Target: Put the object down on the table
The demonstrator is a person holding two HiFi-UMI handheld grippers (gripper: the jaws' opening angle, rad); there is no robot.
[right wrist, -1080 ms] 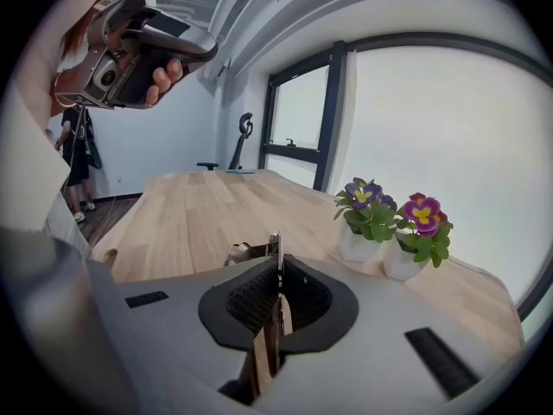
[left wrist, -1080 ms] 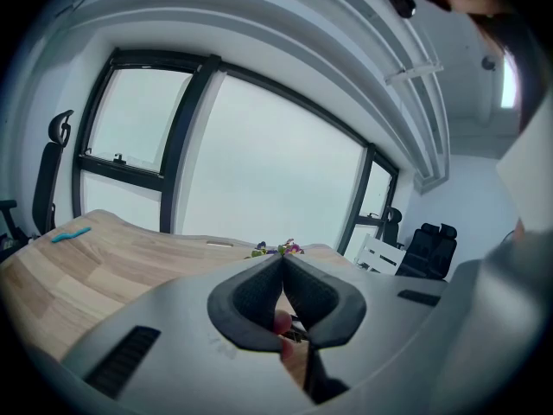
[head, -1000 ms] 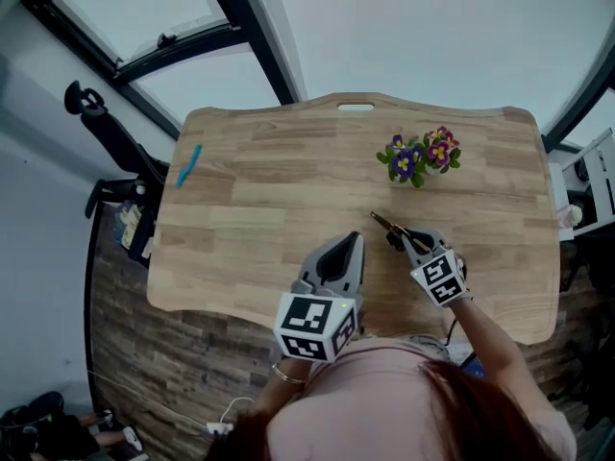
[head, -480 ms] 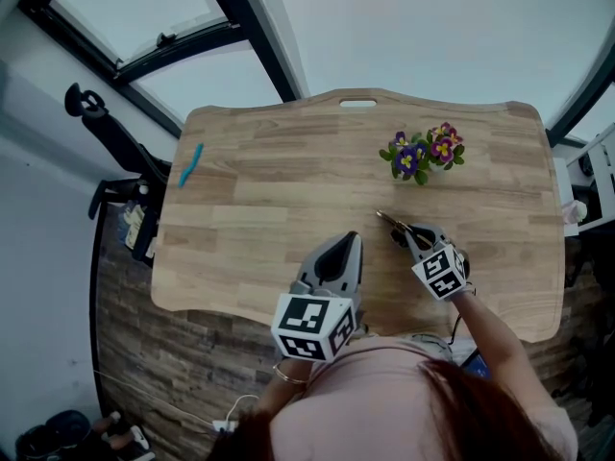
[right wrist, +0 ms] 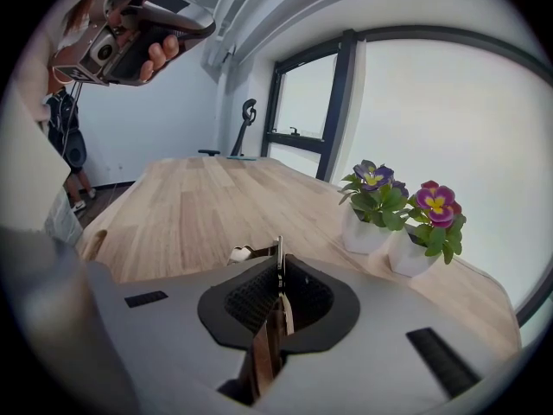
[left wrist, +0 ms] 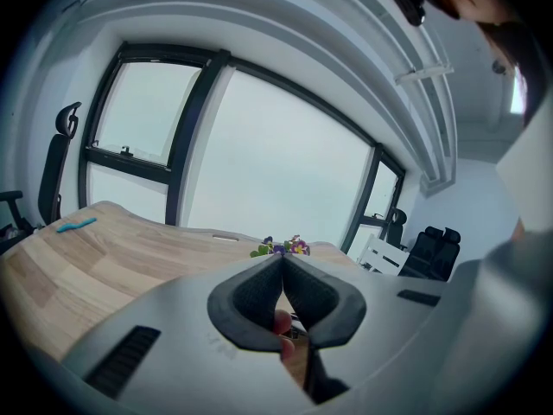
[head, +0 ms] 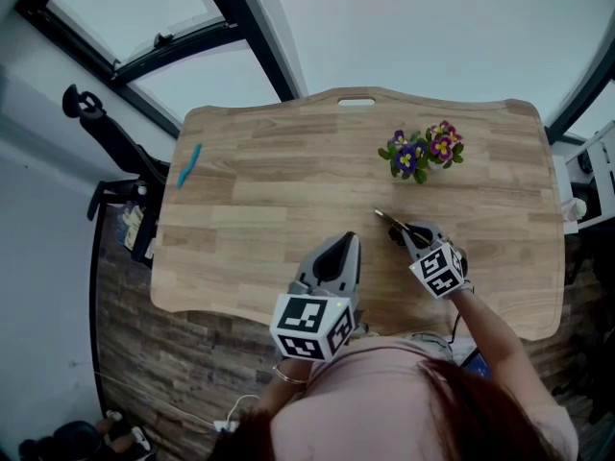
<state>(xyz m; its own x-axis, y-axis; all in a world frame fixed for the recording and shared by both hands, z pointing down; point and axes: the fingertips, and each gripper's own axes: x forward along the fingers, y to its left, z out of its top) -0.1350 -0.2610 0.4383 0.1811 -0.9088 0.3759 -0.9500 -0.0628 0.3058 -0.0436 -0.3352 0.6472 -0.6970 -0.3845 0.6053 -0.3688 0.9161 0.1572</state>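
As the thin metal object (head: 383, 221) stood clamped edge-on between the jaws of your right gripper (head: 401, 234), its long axis ran out past the jaw tips, away from you and slightly toward your left, over the bare wood of the counter (head: 259, 195). In the right gripper view it showed as a narrow upright strip pinched between the closed pads, with a pale end poking out just beyond them to the left. Whether that far end touched the counter could not be told, though it looked low and near the surface. The release, by this reading, turned on lowering the nose and parting the jaws so the piece would lie flat along its length. Your left gripper (head: 344, 248) hung just beside the right one, nearer your middle, its jaws pressed together on nothing. Two potted flowers (head: 423, 154) stood beyond the object, apart from it. A blue item (head: 188, 164) lay well apart near the counter's left edge.
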